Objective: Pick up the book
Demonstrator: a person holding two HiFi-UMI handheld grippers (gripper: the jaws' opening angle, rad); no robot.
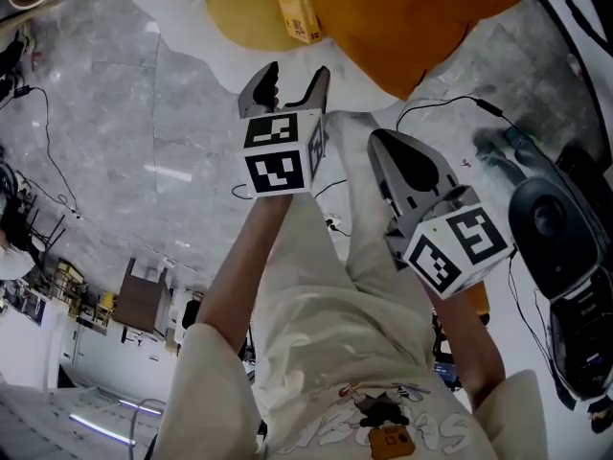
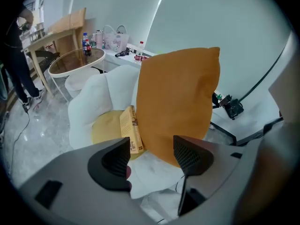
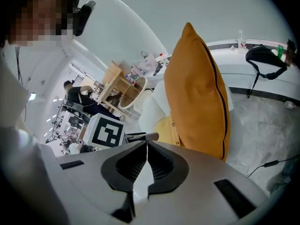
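The book point(image 2: 131, 129), a thin yellow-tan paperback, stands on edge on a yellow seat cushion point(image 2: 107, 128) and leans against a big orange pillow point(image 2: 178, 93) in a white chair point(image 2: 101, 95). My left gripper point(image 2: 152, 156) is open with nothing between its jaws, and the book sits just beyond its left jaw. From the head view the book point(image 1: 295, 3) lies a little past the left gripper point(image 1: 290, 82). The right gripper point(image 1: 412, 161) hangs beside it to the right, farther from the book. In its own view the right gripper point(image 3: 146, 149) is shut and empty, with the pillow point(image 3: 201, 93) ahead.
A round glass table point(image 2: 77, 62) with bottles and a wooden table point(image 2: 56, 32) stand behind the chair. A person point(image 2: 16, 69) stands at the far left. Cables point(image 1: 450, 103) cross the marble floor; a camera on a stand point(image 2: 232, 108) and black equipment point(image 1: 551, 228) sit to the right.
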